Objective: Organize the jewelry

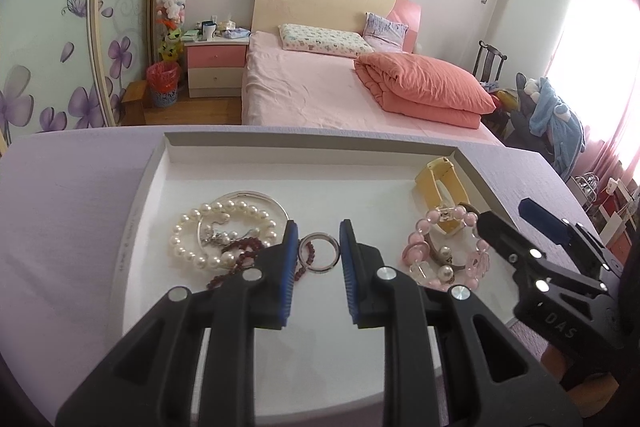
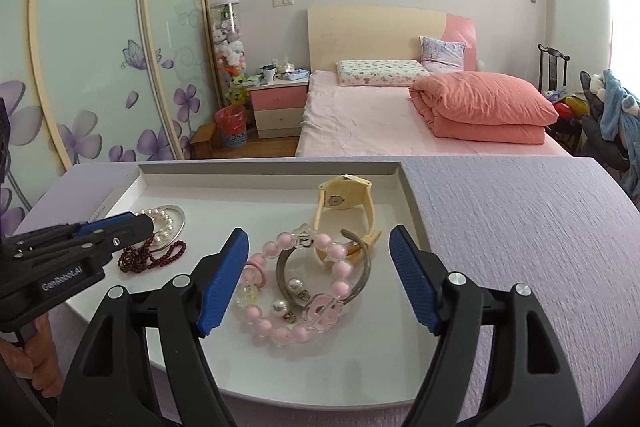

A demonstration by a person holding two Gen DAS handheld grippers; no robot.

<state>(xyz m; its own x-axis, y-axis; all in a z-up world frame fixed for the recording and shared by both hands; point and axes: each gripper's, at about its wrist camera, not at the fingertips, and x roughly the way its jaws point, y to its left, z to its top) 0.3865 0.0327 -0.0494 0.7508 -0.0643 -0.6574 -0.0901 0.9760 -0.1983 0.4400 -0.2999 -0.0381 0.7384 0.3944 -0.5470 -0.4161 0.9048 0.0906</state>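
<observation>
A white tray on a lilac table holds jewelry. My left gripper has its blue pads on either side of a silver ring, touching or nearly so. Left of it lie a pearl bracelet, a silver bangle and dark red beads. My right gripper is open wide over a pink bead bracelet, a grey band and a yellow watch. The right gripper also shows in the left wrist view.
The tray's raised rim borders the textured lilac tablecloth on the right. Beyond the table stand a pink bed, a bedside cabinet and a flowered wardrobe door. The hand holding the left gripper shows at bottom left.
</observation>
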